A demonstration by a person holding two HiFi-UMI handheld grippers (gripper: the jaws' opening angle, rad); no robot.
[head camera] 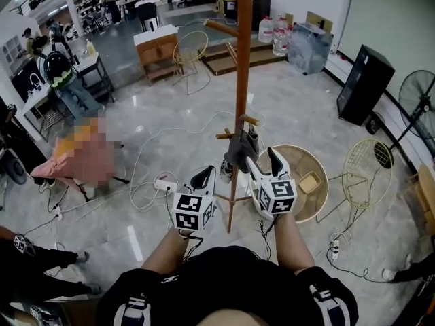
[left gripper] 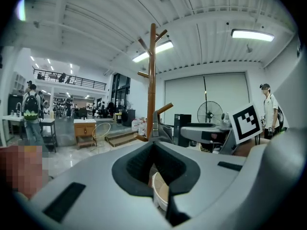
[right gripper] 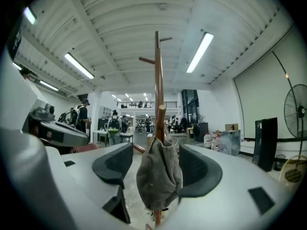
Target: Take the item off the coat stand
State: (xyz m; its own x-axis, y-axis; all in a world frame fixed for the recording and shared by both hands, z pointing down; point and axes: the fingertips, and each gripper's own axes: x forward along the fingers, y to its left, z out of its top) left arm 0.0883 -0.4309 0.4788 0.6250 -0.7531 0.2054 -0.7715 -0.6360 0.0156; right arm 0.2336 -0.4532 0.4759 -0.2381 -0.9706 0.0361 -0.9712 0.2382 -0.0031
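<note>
The grey cloth item (right gripper: 159, 176), which looks like a soft cap, hangs on a short low peg of the coat stand (head camera: 241, 80), about halfway down the pole. It lies straight ahead of the right gripper (head camera: 262, 163). The right gripper view shows it already between the two spread jaws, which are released and not clamped on it. There is a clear gap at the left pad, while the right pad is just beside the cloth, and I cannot tell whether it touches.

The item's long axis runs top to bottom, a limp pouch drooping below the peg (right gripper: 161, 113). The peg slants upward out of the pole, so the item probably has to be pinched and then lifted up and off the peg's tip rather than pulled straight back.

The right gripper is clearly the nearer one. The left gripper (head camera: 202, 178) sits lower and to the left of the pole, clenched with nothing in it, and the stand appears off to its side in its own view.

The pole is right behind the cloth, so closing too deep could catch wood as well. On the floor near the stand's foot are a white power strip (head camera: 163, 183) with loose cables, a round wicker table (head camera: 319, 175) and a wire chair (head camera: 367, 165). None of them stands between gripper and item.
</note>
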